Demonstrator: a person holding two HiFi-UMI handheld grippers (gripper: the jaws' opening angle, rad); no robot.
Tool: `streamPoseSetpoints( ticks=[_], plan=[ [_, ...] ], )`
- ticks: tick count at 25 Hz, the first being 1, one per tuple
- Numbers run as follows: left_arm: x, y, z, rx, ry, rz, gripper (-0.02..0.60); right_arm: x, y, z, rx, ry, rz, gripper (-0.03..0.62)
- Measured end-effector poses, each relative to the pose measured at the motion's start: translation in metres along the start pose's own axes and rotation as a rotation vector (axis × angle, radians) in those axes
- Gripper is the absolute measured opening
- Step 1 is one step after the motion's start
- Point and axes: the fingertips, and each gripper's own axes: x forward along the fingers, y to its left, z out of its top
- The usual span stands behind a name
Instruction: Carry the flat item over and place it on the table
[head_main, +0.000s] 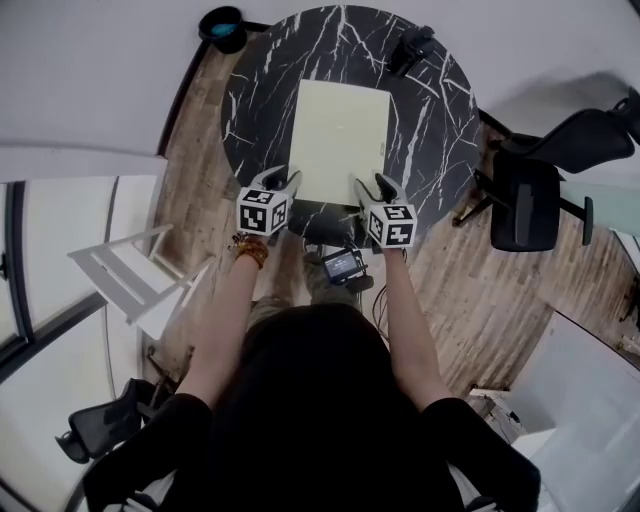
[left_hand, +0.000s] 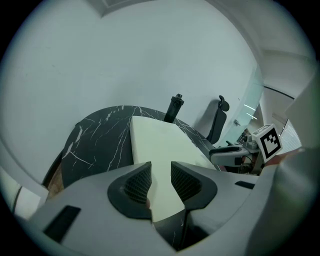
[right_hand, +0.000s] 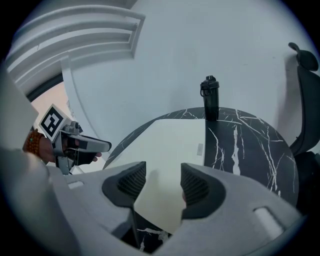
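A pale cream flat item (head_main: 340, 140) lies flat on the round black marble table (head_main: 440, 110). My left gripper (head_main: 279, 176) sits at the item's near left corner and my right gripper (head_main: 378, 183) at its near right corner. In the left gripper view the jaws (left_hand: 161, 180) stand partly apart, and the item (left_hand: 160, 142) shows through the gap with neither pad pressing on it. In the right gripper view the jaws (right_hand: 163, 185) likewise stand apart over the item's near edge (right_hand: 172, 150). Each gripper is held by a hand.
A dark bottle (head_main: 410, 48) stands upright at the table's far side, beyond the item. A black office chair (head_main: 530, 190) stands right of the table and a white rack (head_main: 125, 275) to its left. A dark round bin (head_main: 222, 27) sits on the floor at the far left.
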Motion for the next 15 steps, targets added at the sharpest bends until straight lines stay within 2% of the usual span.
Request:
streamPoseSetpoints(
  ticks=[5,7,12,15],
  plan=[
    [-0.013,-0.003,0.005,0.026,-0.030,0.021,0.084,-0.011,0.011,0.001,-0.011,-0.022,-0.014,0.167],
    [-0.019,-0.005,0.009,0.040,-0.044,0.030,0.054,-0.015,0.016,0.001,-0.020,-0.026,-0.019,0.121],
    [-0.032,-0.013,0.011,0.063,-0.068,0.031,0.040,-0.027,0.023,0.001,-0.042,-0.038,-0.073,0.018],
    [-0.041,-0.019,0.009,0.071,-0.080,0.031,0.035,-0.035,0.033,0.001,-0.054,-0.054,-0.077,0.017]
  ],
)
